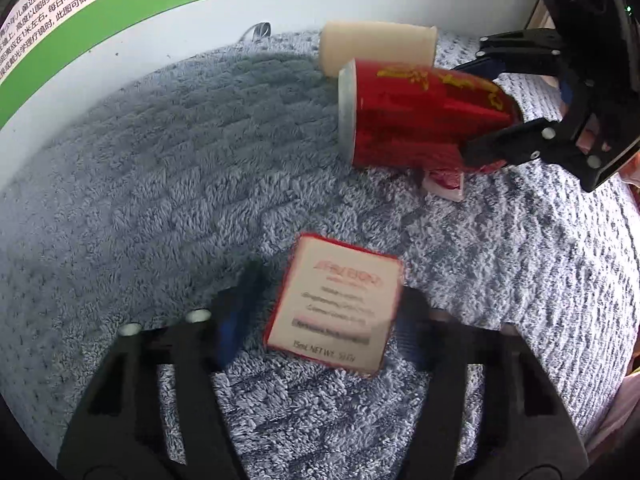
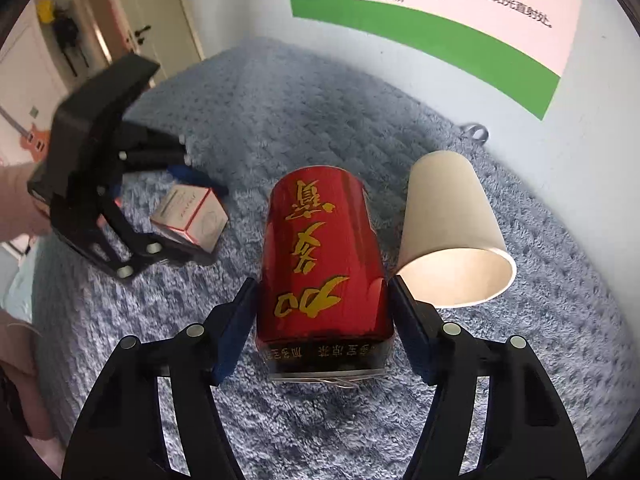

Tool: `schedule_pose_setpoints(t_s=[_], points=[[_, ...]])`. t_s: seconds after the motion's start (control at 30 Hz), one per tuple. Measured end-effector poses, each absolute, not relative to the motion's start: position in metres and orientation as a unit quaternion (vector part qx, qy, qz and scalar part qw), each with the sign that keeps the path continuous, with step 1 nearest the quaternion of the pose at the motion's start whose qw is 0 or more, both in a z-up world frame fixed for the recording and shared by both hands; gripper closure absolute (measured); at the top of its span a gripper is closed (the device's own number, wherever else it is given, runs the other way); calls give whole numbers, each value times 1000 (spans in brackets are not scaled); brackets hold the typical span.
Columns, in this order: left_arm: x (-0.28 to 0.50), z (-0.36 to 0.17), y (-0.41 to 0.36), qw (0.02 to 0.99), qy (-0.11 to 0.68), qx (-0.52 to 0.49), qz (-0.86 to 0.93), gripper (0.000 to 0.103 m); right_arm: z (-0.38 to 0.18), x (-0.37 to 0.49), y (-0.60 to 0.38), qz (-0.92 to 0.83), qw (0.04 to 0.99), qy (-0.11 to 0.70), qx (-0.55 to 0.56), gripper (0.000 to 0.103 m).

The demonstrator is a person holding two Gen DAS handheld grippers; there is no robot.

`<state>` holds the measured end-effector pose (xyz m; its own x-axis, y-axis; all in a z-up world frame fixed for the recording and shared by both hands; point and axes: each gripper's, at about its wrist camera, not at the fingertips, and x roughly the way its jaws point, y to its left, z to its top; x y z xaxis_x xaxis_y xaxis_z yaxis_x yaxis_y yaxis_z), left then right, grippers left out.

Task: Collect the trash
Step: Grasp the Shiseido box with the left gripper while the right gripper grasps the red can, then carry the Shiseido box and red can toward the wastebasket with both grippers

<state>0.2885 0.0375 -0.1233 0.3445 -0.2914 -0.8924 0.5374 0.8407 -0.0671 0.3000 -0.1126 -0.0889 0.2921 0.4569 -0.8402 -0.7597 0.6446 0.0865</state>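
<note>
A red can with gold characters (image 2: pixel 326 264) lies on a blue-grey towel (image 2: pixel 304 120). My right gripper (image 2: pixel 322 312) is shut on the can, one pad on each side; it also shows in the left wrist view (image 1: pixel 424 120). A small red-edged beige box (image 1: pixel 340 306) lies between the fingers of my left gripper (image 1: pixel 328 308), which is open around it with gaps on both sides; in the right wrist view the box (image 2: pixel 190 216) sits inside the left gripper (image 2: pixel 188 216). A beige paper cup (image 2: pixel 452 232) lies on its side right of the can.
A white wall with a green-bordered poster (image 2: pixel 440 24) stands behind the towel. A small red wrapper scrap (image 1: pixel 444 182) lies under the can. A door (image 2: pixel 156 20) shows at the far left. The towel's hanging loop (image 2: pixel 476 134) lies by the wall.
</note>
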Motion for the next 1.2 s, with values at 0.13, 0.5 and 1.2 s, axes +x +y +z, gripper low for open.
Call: schedule_pose_setpoints(t_s=[0.13, 0.5, 1.2], points=[[288, -119, 41, 811, 513, 108, -260, 63, -79, 296, -115, 391, 790, 442, -168, 38], [264, -81, 49, 825, 495, 122, -243, 63, -35, 280, -116, 415, 791, 416, -171, 38], [85, -26, 160, 869, 492, 56, -11, 63, -7, 171, 40, 613, 667, 333, -260, 38]])
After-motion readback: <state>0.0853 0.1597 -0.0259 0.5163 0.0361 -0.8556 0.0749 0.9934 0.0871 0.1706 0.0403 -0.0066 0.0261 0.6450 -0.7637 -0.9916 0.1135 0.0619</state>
